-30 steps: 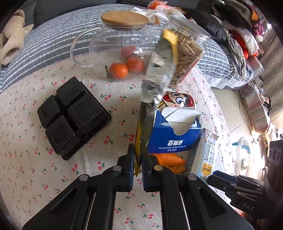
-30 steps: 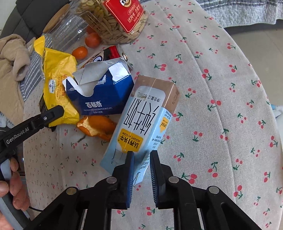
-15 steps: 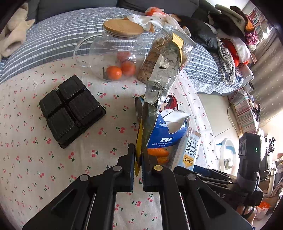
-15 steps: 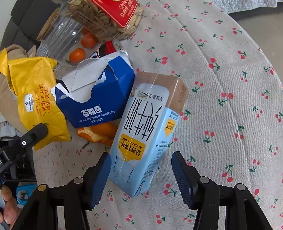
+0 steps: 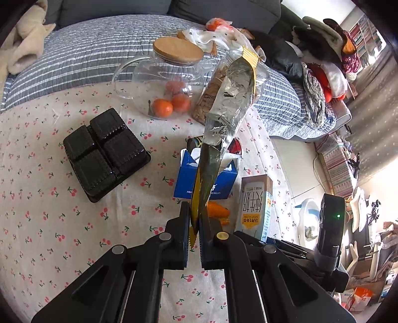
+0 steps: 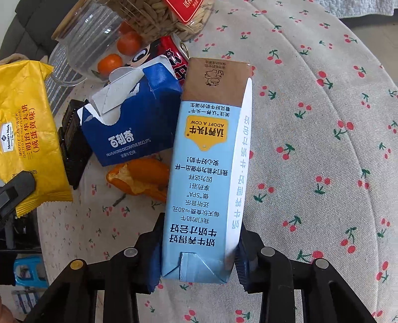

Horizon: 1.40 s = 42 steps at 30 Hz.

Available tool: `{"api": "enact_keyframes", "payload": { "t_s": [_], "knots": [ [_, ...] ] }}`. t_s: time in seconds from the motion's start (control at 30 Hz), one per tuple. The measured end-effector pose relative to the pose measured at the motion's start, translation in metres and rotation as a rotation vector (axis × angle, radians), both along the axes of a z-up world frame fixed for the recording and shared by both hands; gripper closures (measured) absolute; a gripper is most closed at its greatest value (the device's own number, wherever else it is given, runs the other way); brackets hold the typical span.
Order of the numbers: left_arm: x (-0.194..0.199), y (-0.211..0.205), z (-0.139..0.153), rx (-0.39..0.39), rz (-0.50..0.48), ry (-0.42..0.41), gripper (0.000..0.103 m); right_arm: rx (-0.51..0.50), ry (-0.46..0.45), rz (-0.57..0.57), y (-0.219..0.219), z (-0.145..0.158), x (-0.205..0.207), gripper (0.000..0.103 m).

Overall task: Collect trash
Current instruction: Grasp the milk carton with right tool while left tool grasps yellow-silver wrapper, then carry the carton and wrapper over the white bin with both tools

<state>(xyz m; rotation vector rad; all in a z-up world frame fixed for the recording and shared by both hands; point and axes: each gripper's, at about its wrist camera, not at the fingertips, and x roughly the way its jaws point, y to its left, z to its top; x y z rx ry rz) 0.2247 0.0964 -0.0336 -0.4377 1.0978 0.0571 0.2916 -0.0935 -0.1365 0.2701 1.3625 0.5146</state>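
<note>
My left gripper [image 5: 195, 211] is shut on the bottom edge of a yellow snack wrapper [image 5: 228, 109], which stands up from the jaws with its silver inside showing. The same wrapper [image 6: 24, 124] hangs at the left of the right wrist view, above the table. A light blue milk carton [image 6: 206, 149] lies on the cherry-print tablecloth [image 6: 311, 124]. Its near end sits between the fingers of my right gripper [image 6: 199, 238]. The jaws are closing, and both pads touch the carton's sides.
A torn blue biscuit box [image 6: 131, 124], orange peel [image 6: 139, 179] and a red can [image 6: 171, 59] lie just beyond the carton. A black plastic tray [image 5: 104, 151], a glass teapot [image 5: 164, 84] holding tangerines and a jar of seeds [image 6: 169, 20] stand farther back. The table edge curves along the right.
The right jaws opened wide and then came in around the carton's near end. The left gripper rose with the wrapper, and the table looks farther below it.
</note>
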Motion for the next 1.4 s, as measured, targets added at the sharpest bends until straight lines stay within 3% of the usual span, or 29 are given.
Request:
{"api": "enact_keyframes", "payload": {
  "t_s": [0.53,0.87,1.4],
  "knots": [
    [0.000,-0.067,0.008,-0.020,-0.082,-0.017,0.097,0.013,-0.081,-0.068,-0.061,0.049,-0.010,0.061],
    [0.014,-0.150,0.001,-0.032,-0.205,-0.020,0.097,0.025,-0.109,-0.140,-0.121,0.067,-0.020,0.061],
    [0.034,-0.292,-0.037,-0.133,-0.323,0.010,0.097,-0.012,-0.129,-0.327,-0.246,0.077,-0.019,0.061]
  ]
}}
